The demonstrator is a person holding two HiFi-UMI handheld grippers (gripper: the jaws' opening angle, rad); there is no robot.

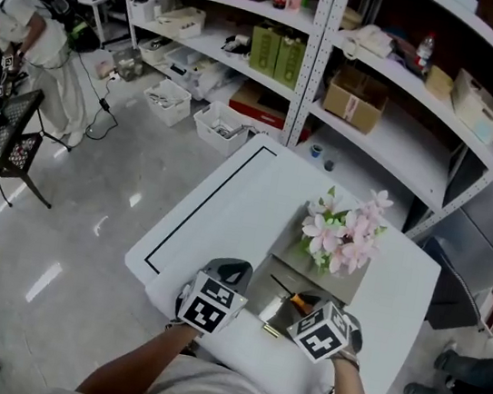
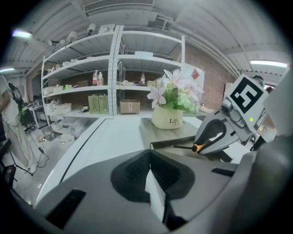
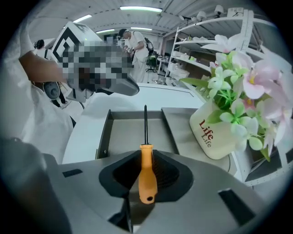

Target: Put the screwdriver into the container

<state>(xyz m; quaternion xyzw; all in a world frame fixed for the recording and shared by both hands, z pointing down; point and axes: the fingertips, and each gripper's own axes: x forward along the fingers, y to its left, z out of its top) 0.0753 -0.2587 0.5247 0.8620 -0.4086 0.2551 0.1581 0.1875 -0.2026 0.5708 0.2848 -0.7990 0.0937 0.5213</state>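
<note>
Screwdriver (image 3: 147,176) with an orange handle sits pinched in the right hand-held gripper (image 3: 145,162), its jaws closed on the handle. The dark shaft pokes forward and down over the container (image 3: 104,137). I cannot tell whether the tip touches the container's floor. The left hand-held gripper (image 2: 153,183) has its jaws pressed together with nothing between them, and it hangs just off the container's left side.

The container is a shallow grey tray with low walls, lying near the table's (image 1: 228,198) front edge. Just beside it on the right is a raised grey slab (image 3: 183,132). A cream pot (image 3: 215,137) of pink and white flowers (image 3: 238,91) stands on the slab, close to the shaft's right but apart from it. A thin black line (image 1: 200,203) runs along the table's left part.

Past the table rise white shelves (image 1: 314,55) bearing a cardboard box (image 1: 356,101) and green cartons (image 1: 279,54). White bins (image 1: 167,102) sit on the floor below them. Off to the far left a person (image 1: 31,40) in pale clothes stands by a black stand (image 1: 2,141).

By count: two hand-held grippers, one screwdriver, one container, one pot, two green cartons, two floor bins.
</note>
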